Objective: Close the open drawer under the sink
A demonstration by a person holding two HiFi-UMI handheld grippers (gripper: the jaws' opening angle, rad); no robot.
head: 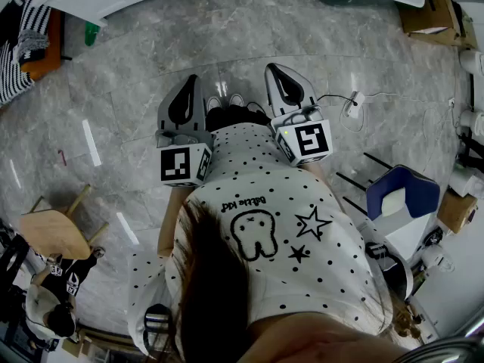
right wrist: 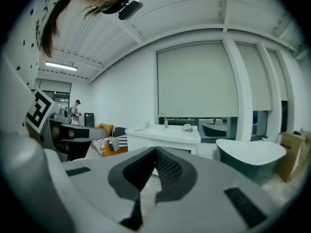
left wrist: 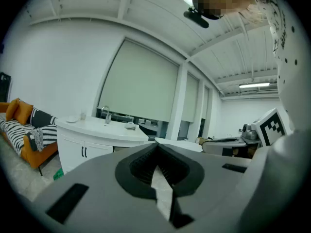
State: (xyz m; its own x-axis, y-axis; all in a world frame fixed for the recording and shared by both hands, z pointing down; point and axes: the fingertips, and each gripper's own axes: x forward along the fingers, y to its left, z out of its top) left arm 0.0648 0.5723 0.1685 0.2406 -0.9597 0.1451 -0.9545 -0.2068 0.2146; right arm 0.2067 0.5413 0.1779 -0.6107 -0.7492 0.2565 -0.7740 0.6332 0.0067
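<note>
Grey marble-look floor spreads through a white showroom-like room, with a wide pale roller blind behind the white vanity cabinet. Right of that cabinet sits a dark-sided freestanding bathtub; left of it, an orange sofa with striped cushions. The cabinet carries a white tabletop with a chrome tap.

The left hand-held gripper and the right hand-held gripper are both well short of the cabinet and aimed toward it. Each has its jaws closed together, with nothing between them.

The drawer belongs in that cabinet, under the sink. Only a thin dark strip just beneath the tabletop hints at it, because the gripper bodies cover the rest of the cabinet front, so its look cannot be told. It is probably a stiff, smooth white panel on runners, light to move and not fragile. A steady push with closed jaw tips on the middle of its flat front should slide it in without skewing; no grip seems needed.
</note>
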